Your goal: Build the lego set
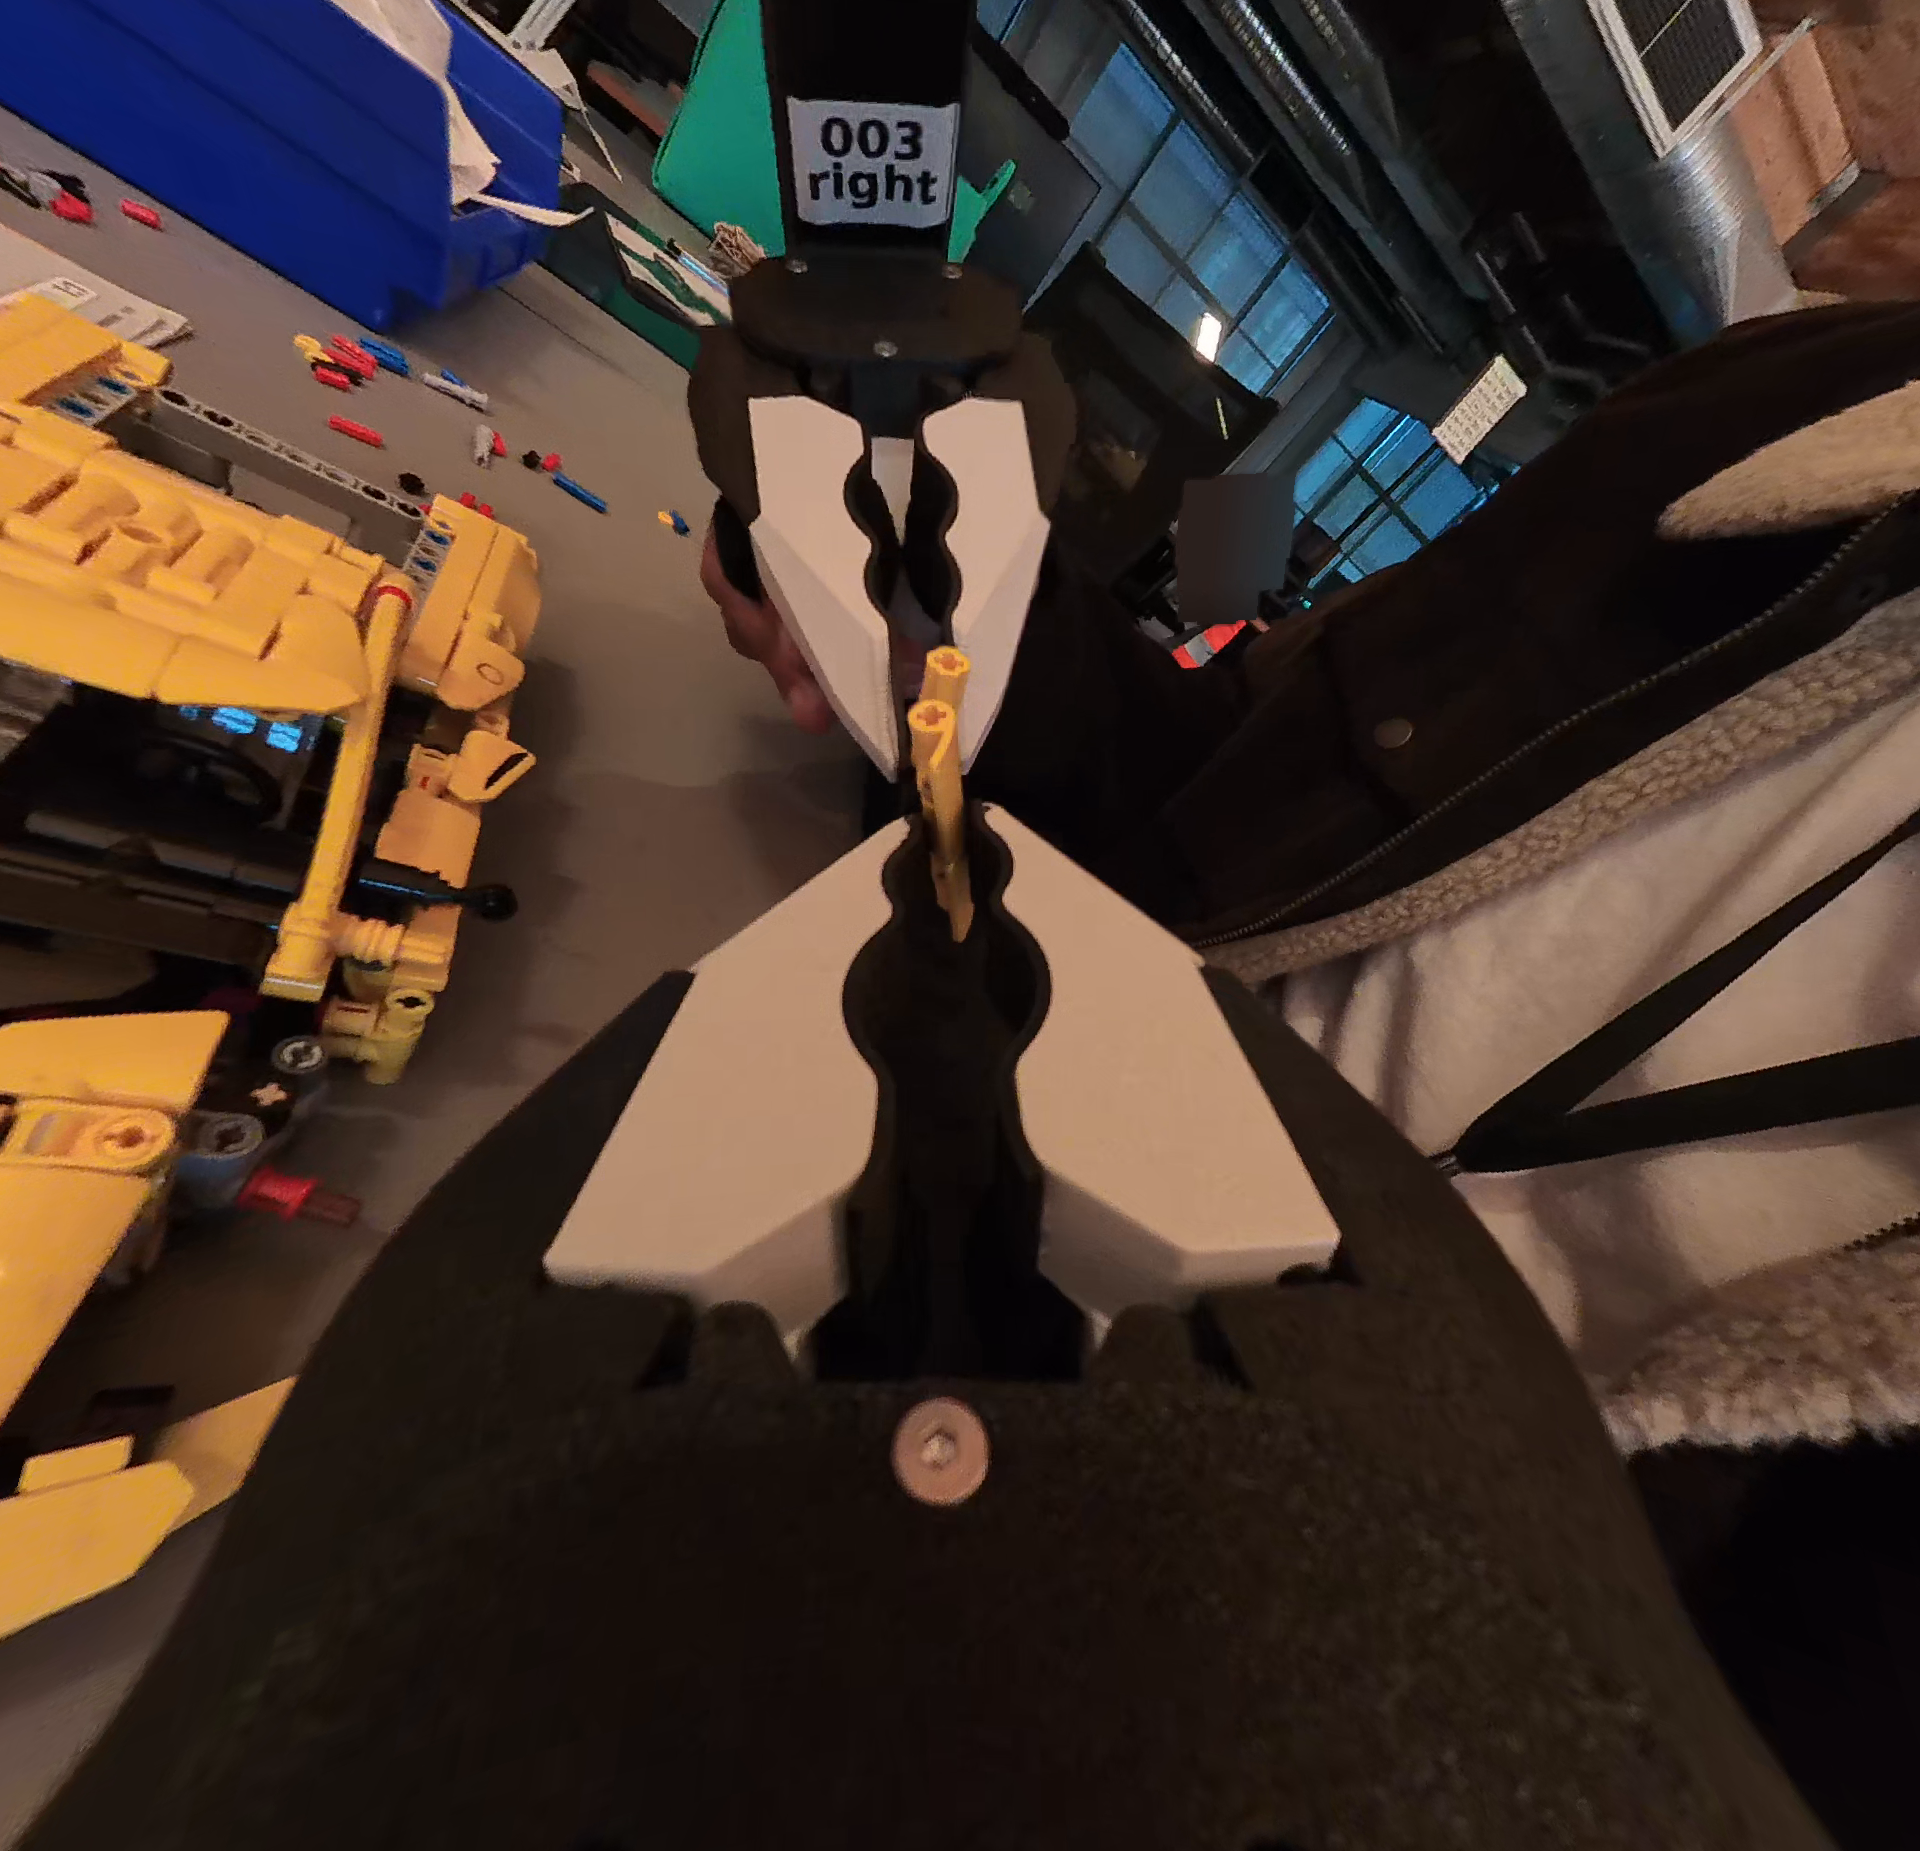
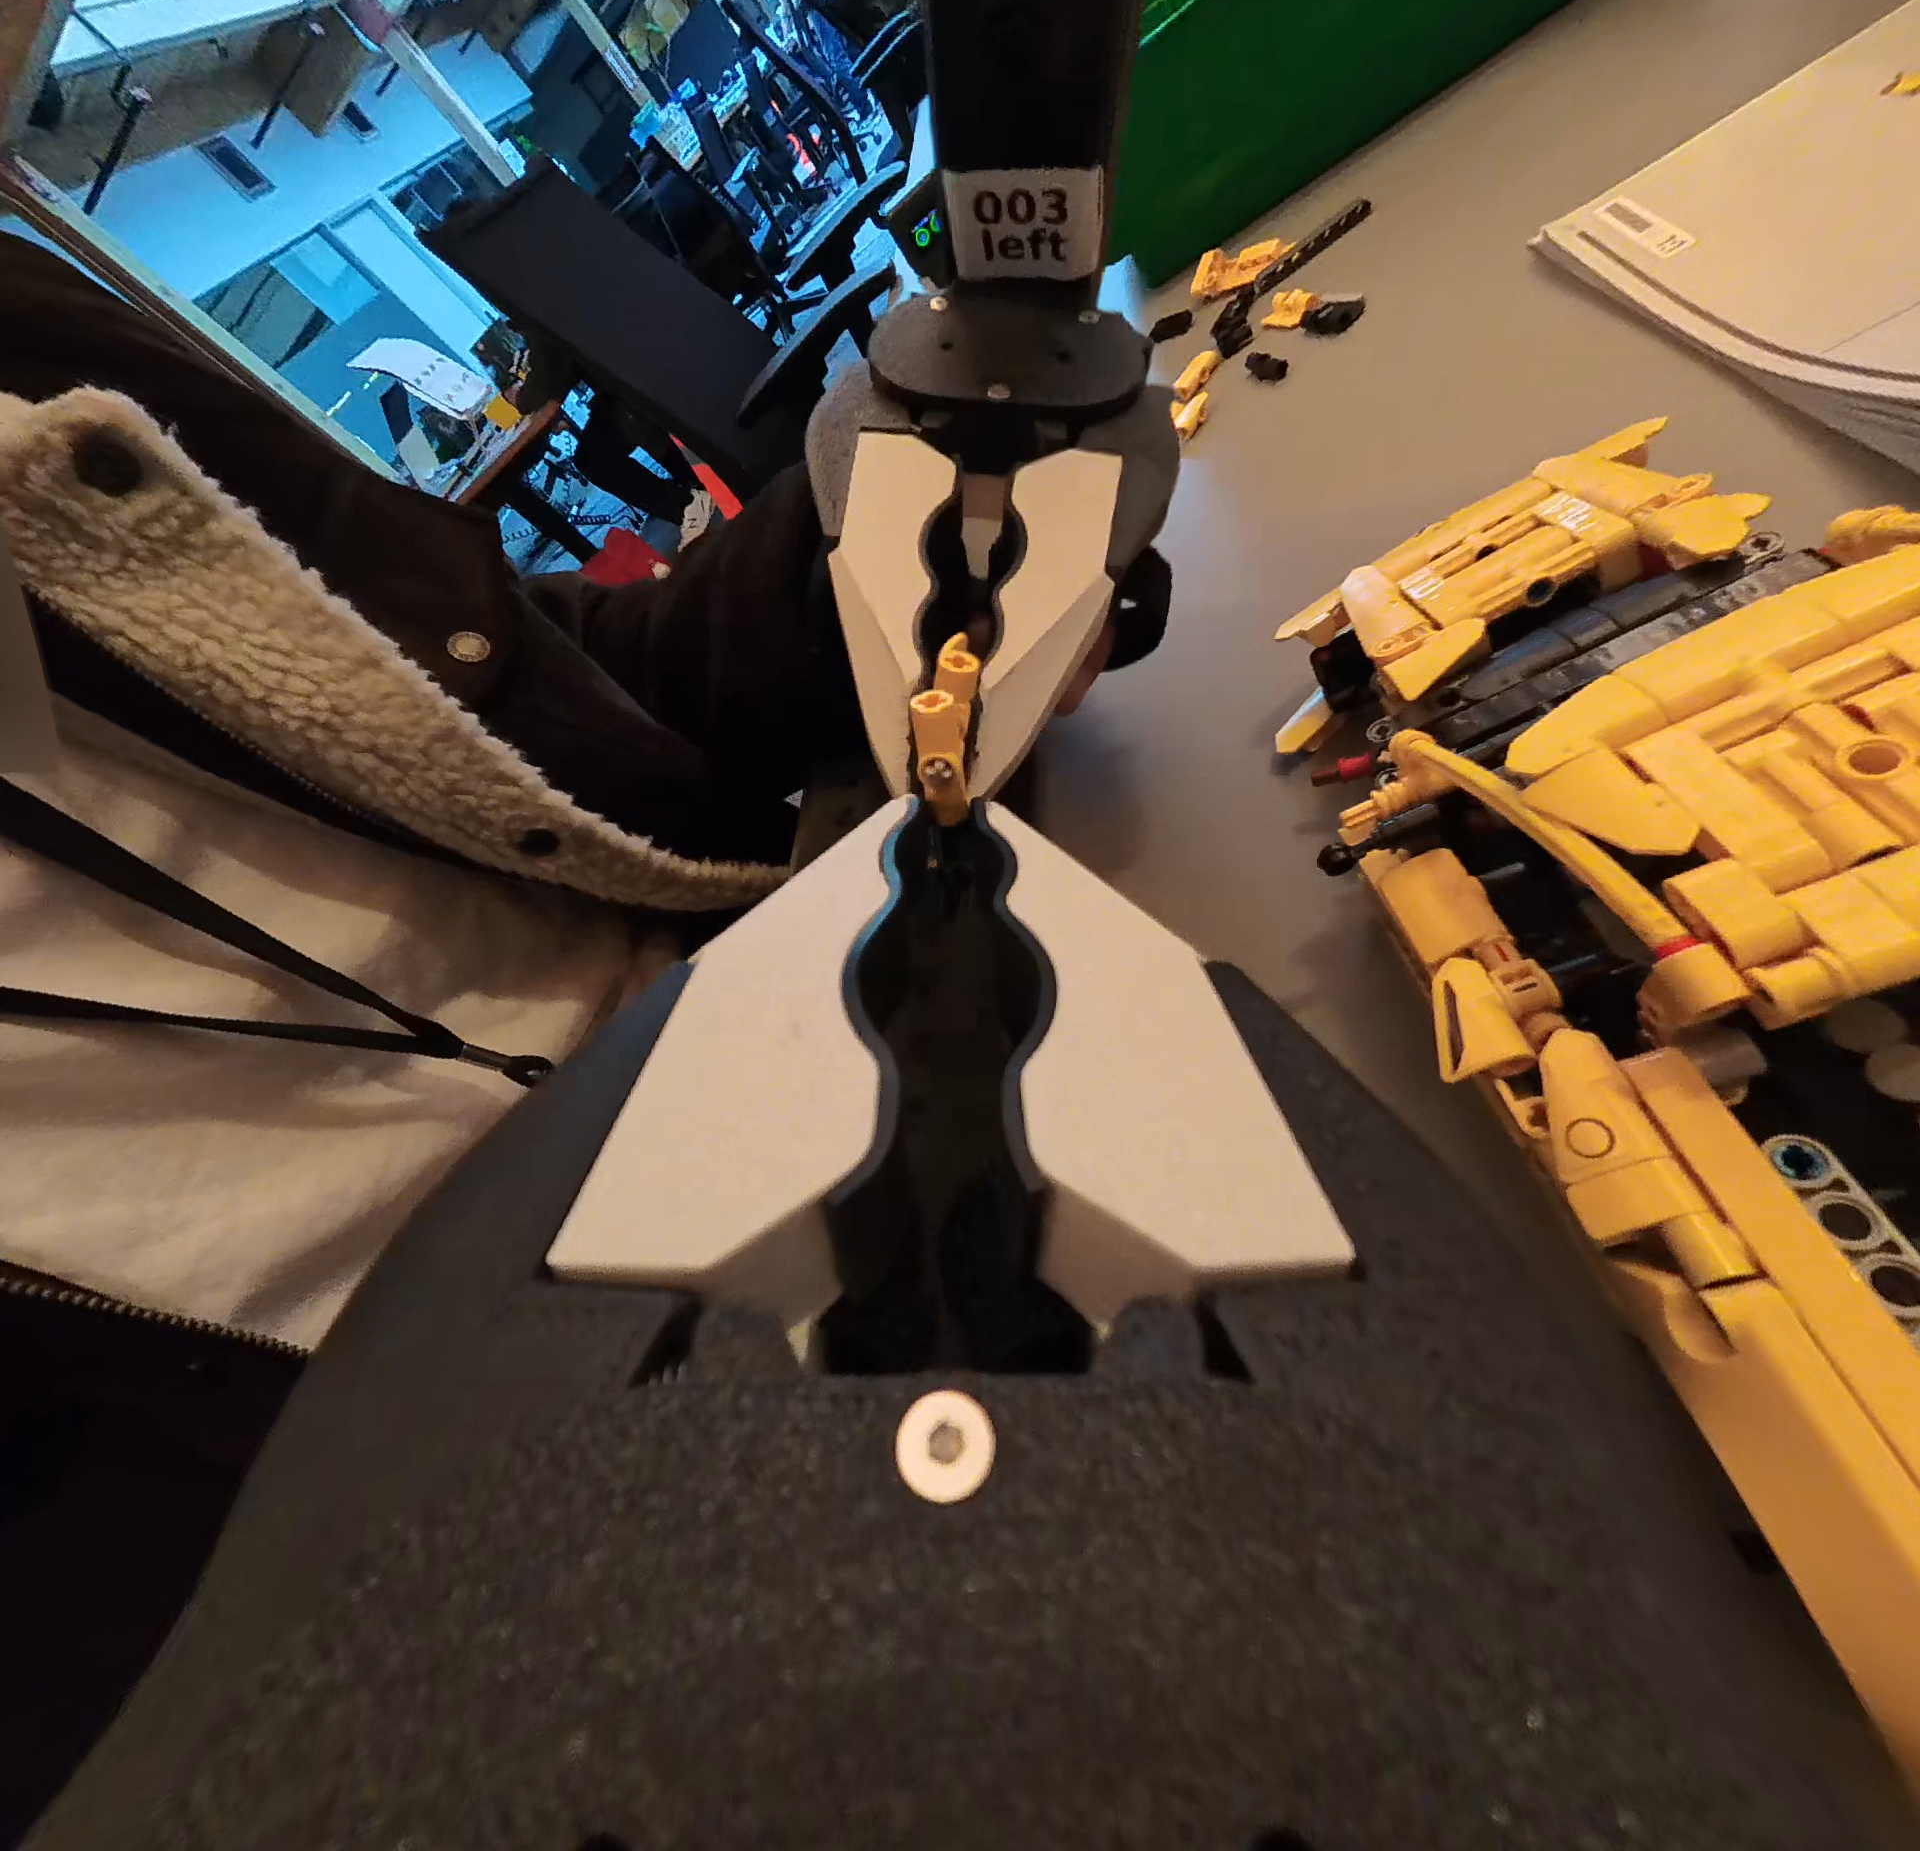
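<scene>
Facing tip to tip above the grey surface (image 2: 1299,554), the left gripper (image 1: 940,814) and right gripper (image 2: 940,809) each pinch a small yellow connector piece (image 1: 940,752). Only the left wrist view shows scattered red and blue pins (image 1: 358,357); only the right wrist view shows the booklet (image 2: 1766,243) beyond the yellow lego model (image 2: 1714,762).

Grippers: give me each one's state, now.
Left gripper: shut on a yellow lego piece.
Right gripper: shut on another yellow lego piece.

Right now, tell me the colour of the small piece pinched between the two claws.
Yellow. The small piece shows best in the right wrist view.
</scene>
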Motion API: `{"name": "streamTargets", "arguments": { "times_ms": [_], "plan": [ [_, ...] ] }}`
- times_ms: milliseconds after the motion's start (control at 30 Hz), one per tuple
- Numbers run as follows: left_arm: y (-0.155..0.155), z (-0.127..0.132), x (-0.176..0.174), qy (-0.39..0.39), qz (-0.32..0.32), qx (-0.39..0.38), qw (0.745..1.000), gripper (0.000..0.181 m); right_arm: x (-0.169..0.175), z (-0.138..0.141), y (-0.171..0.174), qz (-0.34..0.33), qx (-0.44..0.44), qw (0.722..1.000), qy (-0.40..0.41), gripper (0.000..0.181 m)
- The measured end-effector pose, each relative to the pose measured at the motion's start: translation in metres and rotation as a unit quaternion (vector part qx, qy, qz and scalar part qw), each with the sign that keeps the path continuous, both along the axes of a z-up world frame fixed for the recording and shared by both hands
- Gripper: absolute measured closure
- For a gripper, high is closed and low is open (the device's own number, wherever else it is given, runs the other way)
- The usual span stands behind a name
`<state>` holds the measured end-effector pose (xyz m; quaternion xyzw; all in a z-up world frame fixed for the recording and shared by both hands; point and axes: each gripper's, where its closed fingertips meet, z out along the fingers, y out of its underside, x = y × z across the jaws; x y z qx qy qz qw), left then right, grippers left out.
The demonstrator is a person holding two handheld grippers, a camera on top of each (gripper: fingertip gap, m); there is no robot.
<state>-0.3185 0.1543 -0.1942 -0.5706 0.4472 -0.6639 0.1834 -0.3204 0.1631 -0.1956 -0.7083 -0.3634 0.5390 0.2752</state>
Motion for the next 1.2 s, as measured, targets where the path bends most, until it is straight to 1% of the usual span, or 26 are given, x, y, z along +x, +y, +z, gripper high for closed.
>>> {"name": "streamTargets", "arguments": {
  "times_ms": [67, 133, 200, 267, 333, 400, 500, 600, 667, 733, 833, 967, 1100, 1133, 1200],
  "plan": [
    [0.001, 0.004, -0.001, -0.010, -0.001, -0.022, 1.000, 0.175, -0.001, 0.003, 0.000, -0.003, 0.007, 1.000, 0.006, 0.174],
    [0.005, 0.008, -0.002, -0.024, 0.001, -0.053, 0.998, 0.175, -0.002, 0.005, 0.002, -0.012, 0.039, 0.999, 0.005, 0.174],
    [0.009, 0.017, -0.005, -0.053, 0.001, -0.085, 0.995, 0.175, -0.005, 0.006, -0.001, -0.005, 0.073, 0.997, 0.007, 0.171],
    [0.014, 0.025, -0.008, -0.075, 0.007, -0.109, 0.991, 0.175, -0.010, 0.002, -0.003, 0.001, 0.084, 0.996, -0.003, 0.169],
    [0.016, 0.026, -0.009, -0.081, 0.006, -0.125, 0.989, 0.176, -0.013, 0.003, -0.001, -0.005, 0.092, 0.996, -0.002, 0.173],
    [0.016, 0.029, -0.011, -0.090, 0.006, -0.123, 0.988, 0.175, -0.013, 0.008, -0.001, -0.007, 0.091, 0.996, 0.013, 0.172],
    [0.016, 0.029, -0.011, -0.090, 0.008, -0.123, 0.988, 0.175, -0.012, 0.013, -0.001, -0.008, 0.073, 0.997, 0.032, 0.165],
    [0.015, 0.032, -0.011, -0.095, 0.004, -0.118, 0.988, 0.175, -0.011, 0.020, -0.001, -0.007, 0.057, 0.997, 0.053, 0.164],
    [0.014, 0.033, -0.011, -0.097, 0.002, -0.118, 0.988, 0.175, -0.009, 0.023, 0.001, -0.011, 0.033, 0.997, 0.067, 0.166],
    [0.013, 0.031, -0.010, -0.093, 0.002, -0.116, 0.989, 0.175, -0.006, 0.024, 0.005, -0.020, 0.015, 0.997, 0.069, 0.173],
    [0.013, 0.031, -0.009, -0.092, 0.001, -0.115, 0.989, 0.175, -0.007, 0.020, 0.003, -0.020, 0.025, 0.998, 0.054, 0.174],
    [0.018, 0.029, -0.009, -0.089, 0.014, -0.126, 0.988, 0.175, -0.006, 0.018, 0.010, -0.041, 0.051, 0.997, 0.037, 0.174],
    [0.021, 0.028, -0.009, -0.092, 0.012, -0.159, 0.983, 0.175, -0.002, 0.015, 0.017, -0.068, 0.126, 0.990, -0.005, 0.175],
    [0.022, 0.028, -0.010, -0.092, 0.009, -0.167, 0.982, 0.175, -0.002, 0.015, 0.016, -0.068, 0.128, 0.989, -0.005, 0.175],
    [0.022, 0.025, -0.009, -0.085, 0.011, -0.166, 0.982, 0.175, -0.002, 0.013, 0.015, -0.062, 0.099, 0.993, 0.000, 0.175]
  ]
}}
